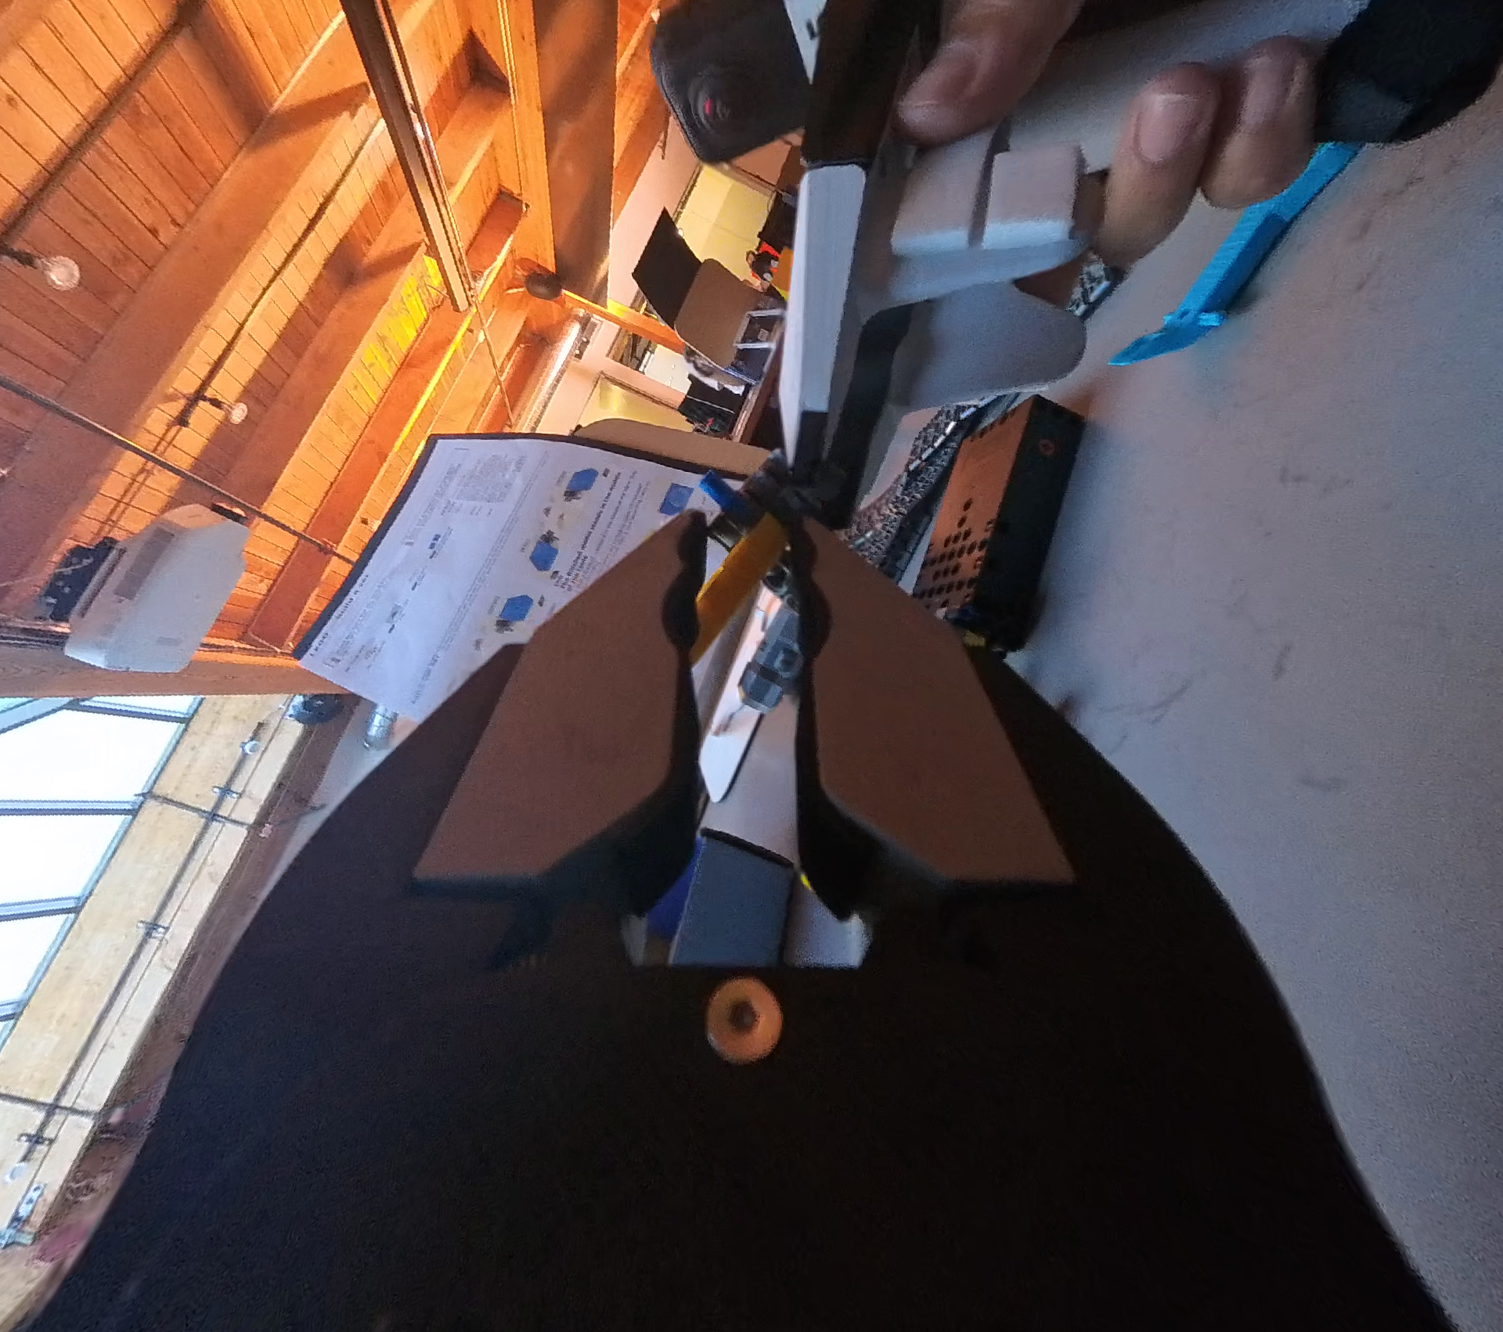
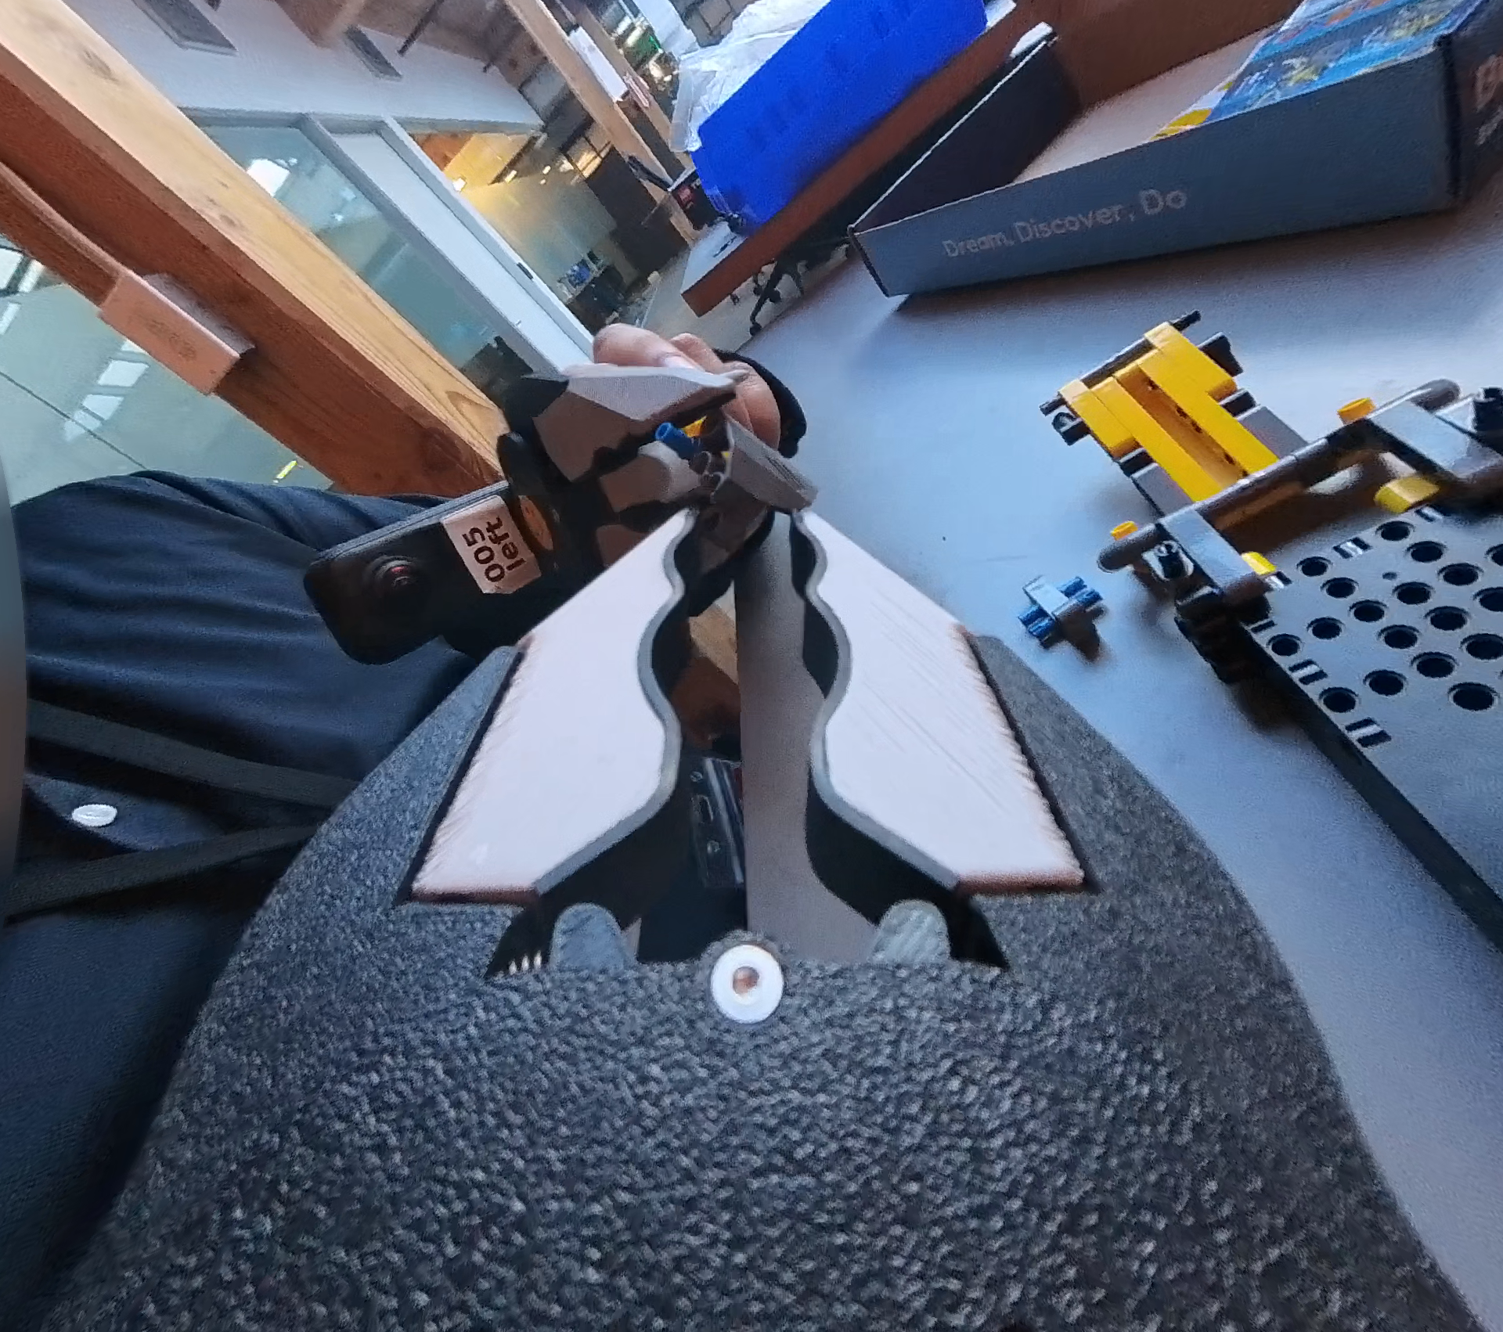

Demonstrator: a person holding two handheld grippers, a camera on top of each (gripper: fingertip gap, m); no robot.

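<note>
Left tongs (image 1: 747, 524) clench a yellow-and-blue piece (image 1: 736, 581); right tongs (image 2: 742, 519) meet it tip-to-tip (their grip cannot be told)

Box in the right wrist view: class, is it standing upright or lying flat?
Lying flat: the box rests broad face down on the grey table, its picture side facing up.

Your left gripper (image 1: 744, 524) is rolled onto its side, jaws drawn to a narrow gap. Your right gripper (image 2: 744, 520) meets it tip to tip, jaws just as narrow (whether either pinches anything is hidden). Your right hand (image 1: 1098, 33) wraps its handle at 1 o'clock, and your left hand (image 2: 691, 358) sits at 12.
</note>
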